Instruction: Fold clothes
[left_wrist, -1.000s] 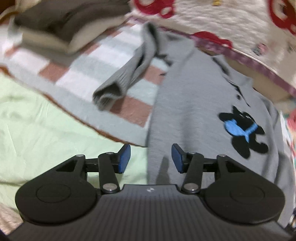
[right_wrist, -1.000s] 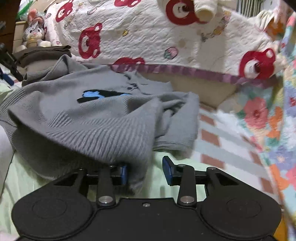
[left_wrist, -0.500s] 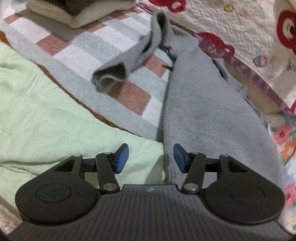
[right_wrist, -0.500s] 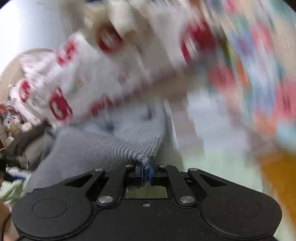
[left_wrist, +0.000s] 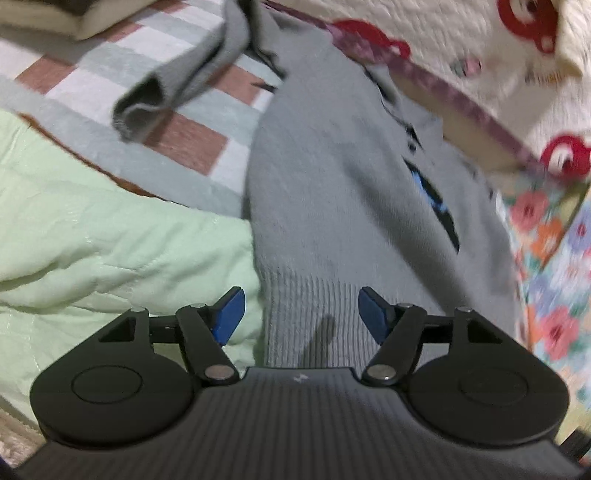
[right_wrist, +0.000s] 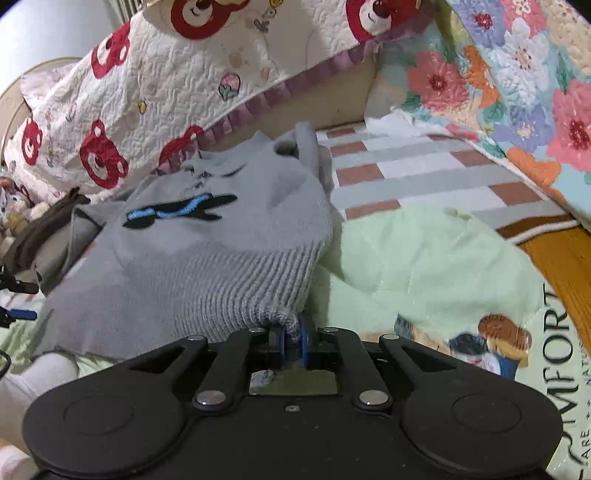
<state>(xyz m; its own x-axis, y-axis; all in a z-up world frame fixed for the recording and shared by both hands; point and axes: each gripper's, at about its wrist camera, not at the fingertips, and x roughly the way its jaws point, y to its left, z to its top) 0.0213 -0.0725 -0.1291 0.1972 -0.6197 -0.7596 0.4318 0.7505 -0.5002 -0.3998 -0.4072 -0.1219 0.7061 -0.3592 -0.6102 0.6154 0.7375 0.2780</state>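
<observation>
Grey sweater (left_wrist: 332, 192) lies on the bed, long axis running from the ribbed hem (left_wrist: 310, 314) nearest the left gripper away to the collar (left_wrist: 402, 99) at the far end by the bear quilt (left_wrist: 461, 48). In the left view the hem points at the camera, collar away and a bit right. 1 sleeve (left_wrist: 177, 81) sticks out left from the shoulder, twisted, cuff open, lying on the checked blanket (left_wrist: 192, 144).

Look: plain grey knit, ribbed band at the hem, black and blue motif (right_wrist: 181, 210) on the chest, short dark placket at the neck. Body is bunched and humped, not flat.

Left gripper (left_wrist: 299, 314): jaws wide apart, blue pads (left_wrist: 231, 314) either side of the hem's left part, nothing between them gripped; whether they touch the fabric I cannot tell. Left pad sits over the green quilt (left_wrist: 110, 251).

Right gripper (right_wrist: 291, 341): jaws clamped together on a pinch of the ribbed hem corner (right_wrist: 280, 317), knit bunched right at the pads.

Right view only: the grip itself, motif seen near full width, sweater's right edge lying on the green quilt (right_wrist: 424, 266), floral quilt (right_wrist: 517, 92) at right, a printed cover with lettering (right_wrist: 554, 350) at lower right, dark folded clothes (right_wrist: 40, 236) at left.

Left view only: the spread sleeve, and a folded pile (left_wrist: 74, 18) at top left, cut off by the frame. Motif there shows only as a thin sliver (left_wrist: 436, 206). Left view is motion-blurred at right.
</observation>
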